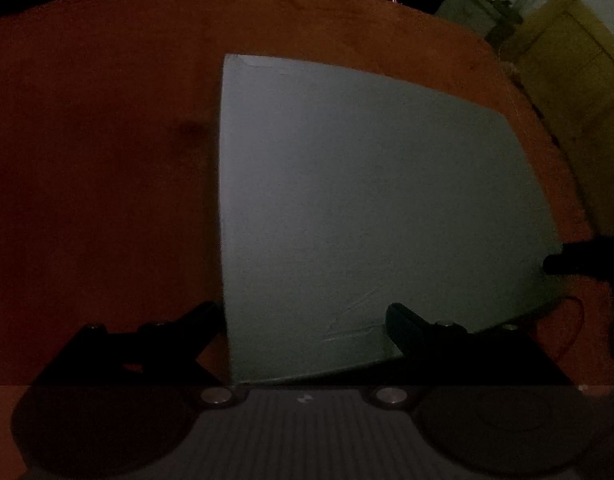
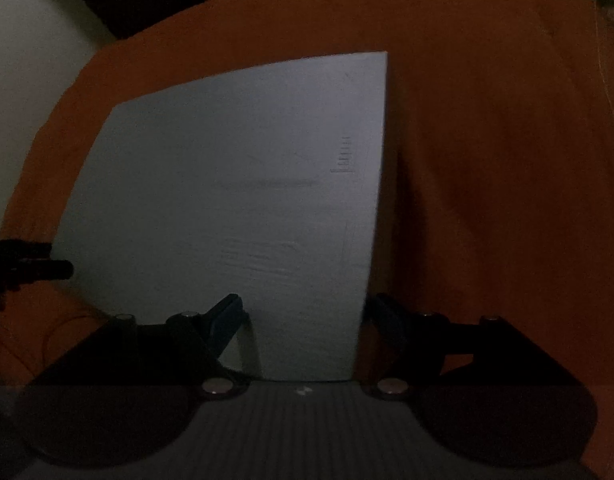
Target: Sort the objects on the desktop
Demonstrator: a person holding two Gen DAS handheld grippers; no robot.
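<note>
One flat, pale grey rectangular sheet [image 1: 367,208], paper or thin card by its look, lies on the orange-red cloth-covered table [image 1: 99,160], and it is the only desktop object either dim view shows. Both tools sit low over its near edge, one at each near corner. The left gripper [image 1: 303,316] stands spread wide, one black finger out over the cloth just beside the sheet's left edge and the other over the sheet itself; nothing is pinched between them. The right gripper [image 2: 303,308] straddles the opposite corner in the same way, its jaws apart, one finger above the sheet and one beyond its right edge over the cloth. Whether any fingertip actually touches the paper is too dark to tell. A faint crease shows near the left gripper. No bin, tray or pile is visible, so the sorting looks barely begun: the sheet is not yet lifted or gripped, and its destination cannot be seen.
</note>
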